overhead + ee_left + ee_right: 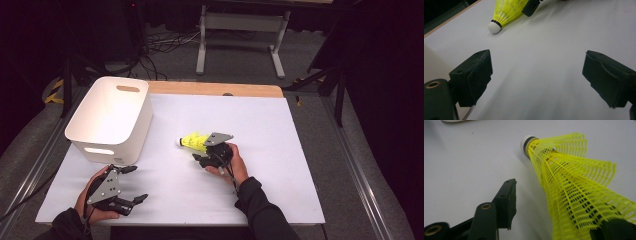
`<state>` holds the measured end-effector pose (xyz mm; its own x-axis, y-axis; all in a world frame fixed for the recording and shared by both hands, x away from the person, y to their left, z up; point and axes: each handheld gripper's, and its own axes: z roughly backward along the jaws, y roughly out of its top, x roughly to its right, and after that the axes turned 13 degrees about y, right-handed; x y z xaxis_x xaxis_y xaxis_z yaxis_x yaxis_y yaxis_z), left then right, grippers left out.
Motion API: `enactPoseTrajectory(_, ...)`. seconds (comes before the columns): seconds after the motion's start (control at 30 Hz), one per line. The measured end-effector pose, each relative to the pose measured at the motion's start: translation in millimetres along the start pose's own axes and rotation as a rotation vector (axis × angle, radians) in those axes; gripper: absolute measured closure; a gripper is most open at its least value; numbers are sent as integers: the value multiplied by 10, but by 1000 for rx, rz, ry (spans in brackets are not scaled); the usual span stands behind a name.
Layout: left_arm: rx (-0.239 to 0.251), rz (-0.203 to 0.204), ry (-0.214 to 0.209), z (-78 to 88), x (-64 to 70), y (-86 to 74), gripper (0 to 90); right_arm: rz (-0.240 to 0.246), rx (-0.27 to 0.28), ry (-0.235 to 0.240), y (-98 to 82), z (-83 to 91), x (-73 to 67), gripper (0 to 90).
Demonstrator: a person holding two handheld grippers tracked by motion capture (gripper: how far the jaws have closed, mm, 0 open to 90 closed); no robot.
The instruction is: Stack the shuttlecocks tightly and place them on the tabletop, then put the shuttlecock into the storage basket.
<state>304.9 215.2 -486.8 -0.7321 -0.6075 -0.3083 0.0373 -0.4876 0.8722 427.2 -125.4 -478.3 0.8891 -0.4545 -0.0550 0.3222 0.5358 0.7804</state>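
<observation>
A yellow mesh shuttlecock with a white cork tip lies on its side on the white table sheet, near the middle, tip pointing left. My right gripper stands around its skirt end. In the right gripper view the skirt lies between the jaws of the right gripper; the left fingertip stands clear of the mesh, the other is partly covered by it. My left gripper rests open at the front left, with nothing between its jaws. Its view shows the shuttlecock farther off.
A white plastic bin with handle slots stands at the table's back left, just behind the left hand. A wooden table edge runs along the back. Bare white sheet stretches to the right and front of the shuttlecock.
</observation>
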Motion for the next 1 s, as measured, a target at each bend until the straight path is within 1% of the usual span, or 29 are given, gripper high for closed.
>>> enactPoseTrajectory(0.1,2,2,-2,-3,1,2,100,-3,1,-4,9,-9,3,509)
enactPoseTrajectory(0.17,2,0,-7,-10,4,7,100,-14,4,-18,21,-8,9,564)
enactPoseTrajectory(0.2,0,-4,-8,-13,5,8,100,-24,12,-22,25,-4,21,614)
enactPoseTrajectory(0.23,-1,-6,-9,-14,8,8,100,-24,12,-22,25,-4,21,614)
enactPoseTrajectory(0.33,-7,-6,-13,-22,19,1,100,-45,13,-45,20,-1,46,694)
enactPoseTrajectory(0.37,-9,-5,-11,-24,19,1,100,-45,13,-45,20,-1,46,694)
enactPoseTrajectory(0.43,-9,-4,-12,-28,19,4,100,-45,9,-52,23,-4,43,728)
enactPoseTrajectory(0.57,-11,-2,-17,-66,4,17,104,-43,6,-59,41,-18,47,727)
enactPoseTrajectory(0.67,-16,6,-16,-82,5,11,121,-45,0,-61,50,-26,46,769)
enactPoseTrajectory(0.7,-16,8,-19,-87,6,11,121,-45,0,-61,50,-26,46,769)
enactPoseTrajectory(0.77,-18,-2,-20,-105,18,24,121,-52,4,-67,58,-20,56,790)
enactPoseTrajectory(0.8,-19,-2,-20,-106,24,26,119,-54,3,-75,63,-17,60,799)
enactPoseTrajectory(0.87,-19,-13,-22,-105,37,38,115,-51,2,-79,68,-17,62,811)
enactPoseTrajectory(0.93,-18,-12,-23,-113,40,43,114,-45,-2,-91,69,-21,58,828)
enactPoseTrajectory(1.0,-24,-13,-29,-134,43,42,113,-41,-2,-94,71,-21,56,829)
